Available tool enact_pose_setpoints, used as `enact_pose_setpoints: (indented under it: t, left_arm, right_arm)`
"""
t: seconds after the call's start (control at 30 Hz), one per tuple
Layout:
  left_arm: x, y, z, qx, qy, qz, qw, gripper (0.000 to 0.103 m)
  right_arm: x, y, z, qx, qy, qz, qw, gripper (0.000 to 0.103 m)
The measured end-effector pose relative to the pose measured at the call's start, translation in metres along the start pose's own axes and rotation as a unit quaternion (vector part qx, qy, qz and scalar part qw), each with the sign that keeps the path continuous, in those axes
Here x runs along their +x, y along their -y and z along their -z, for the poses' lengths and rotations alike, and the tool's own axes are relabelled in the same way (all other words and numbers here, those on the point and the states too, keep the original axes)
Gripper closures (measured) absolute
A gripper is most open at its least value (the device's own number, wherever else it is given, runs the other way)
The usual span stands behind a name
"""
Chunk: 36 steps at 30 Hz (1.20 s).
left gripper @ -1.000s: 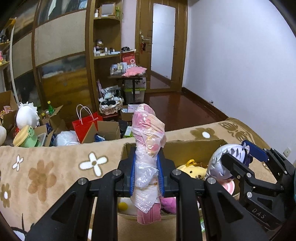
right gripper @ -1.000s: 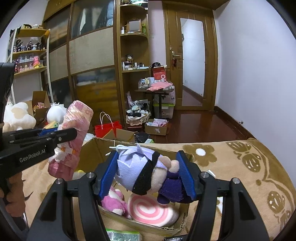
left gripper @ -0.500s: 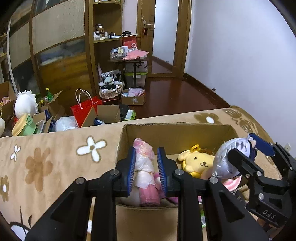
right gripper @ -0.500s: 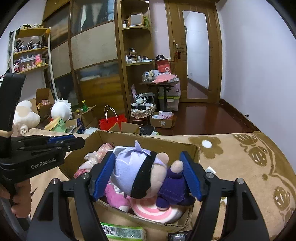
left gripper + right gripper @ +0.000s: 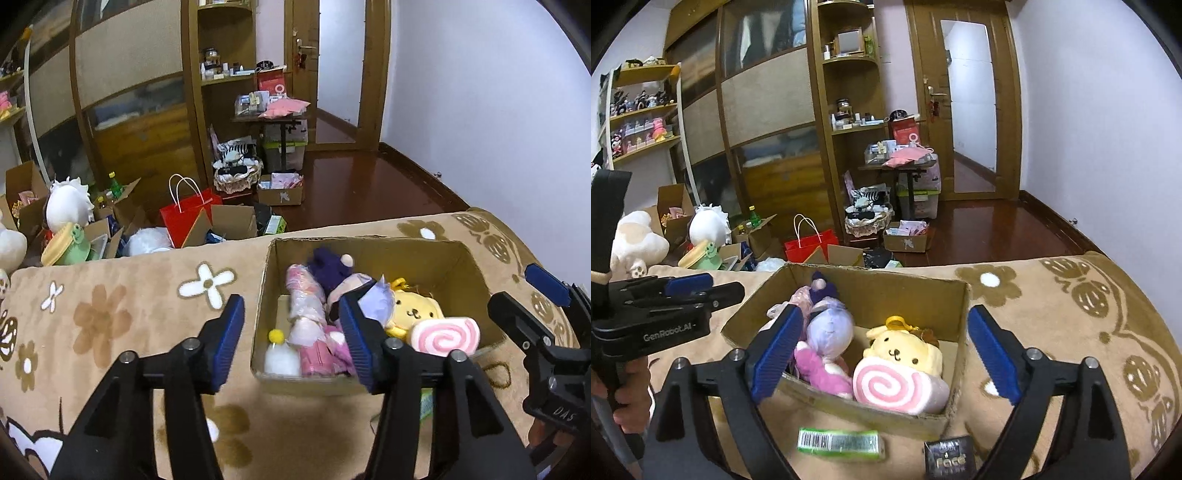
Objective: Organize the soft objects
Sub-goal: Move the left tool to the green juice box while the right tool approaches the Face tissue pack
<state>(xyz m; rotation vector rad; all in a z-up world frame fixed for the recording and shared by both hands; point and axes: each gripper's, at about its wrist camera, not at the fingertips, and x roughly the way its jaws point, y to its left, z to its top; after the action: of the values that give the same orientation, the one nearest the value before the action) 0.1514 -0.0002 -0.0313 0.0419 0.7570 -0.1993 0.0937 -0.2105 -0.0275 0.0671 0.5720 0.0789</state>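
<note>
Both the left gripper (image 5: 291, 339) and right gripper (image 5: 882, 354) hover wide-jawed and empty over the cardboard box (image 5: 871, 282) at frame centre. The swirl cushion (image 5: 899, 387), riding high at the near wall, could likely tumble out if nudged.

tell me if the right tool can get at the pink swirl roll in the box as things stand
Probably yes: the right tool is open above the box, and the pink swirl roll lies uncovered on top.

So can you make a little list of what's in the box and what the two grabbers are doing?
box: open cardboard box on a flowered blanket
toys inside: yellow dog plush, pink swirl roll, purple-haired doll, plastic-wrapped pink toy
left gripper: open, holding nothing
right gripper: open, holding nothing
in front of box: green packet, small black box
</note>
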Motion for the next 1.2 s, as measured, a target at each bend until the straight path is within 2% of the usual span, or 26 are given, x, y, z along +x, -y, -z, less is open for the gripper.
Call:
enact_pose_setpoints:
  t: [0.03, 0.2, 0.47, 0.57, 0.8, 1.0, 1.2]
  left_arm:
    - [-0.004, 0.001, 0.001, 0.002, 0.001, 0.000, 1.0000, 0.046]
    - [-0.025, 0.007, 0.007, 0.006, 0.002, 0.005, 1.0000, 0.023]
    - [-0.050, 0.019, 0.023, 0.018, -0.005, 0.022, 0.9996, 0.006]
    - [-0.054, 0.023, 0.027, 0.030, -0.008, 0.036, 0.9989, 0.004]
    - [-0.053, 0.033, 0.036, 0.041, -0.019, 0.028, 0.9986, 0.003]
    - [-0.037, 0.043, 0.044, 0.057, -0.052, 0.028, 0.9966, 0.003]
    - [-0.023, 0.052, 0.052, 0.067, -0.069, 0.030, 0.9949, 0.003]
  right_arm:
    - [-0.003, 0.001, 0.000, 0.002, 0.000, 0.001, 1.000, 0.002]
    - [-0.023, 0.006, 0.000, 0.020, -0.003, 0.009, 1.000, 0.000]
    - [-0.048, 0.014, 0.009, 0.032, -0.025, 0.022, 0.999, 0.000]
    - [-0.057, 0.015, 0.013, 0.034, -0.031, 0.026, 0.999, 0.000]
    - [-0.065, 0.017, 0.023, 0.040, -0.045, 0.035, 0.998, 0.000]
    - [-0.054, 0.026, 0.038, 0.057, -0.073, 0.044, 0.995, 0.000]
    - [-0.039, 0.038, 0.049, 0.079, -0.095, 0.047, 0.991, 0.000]
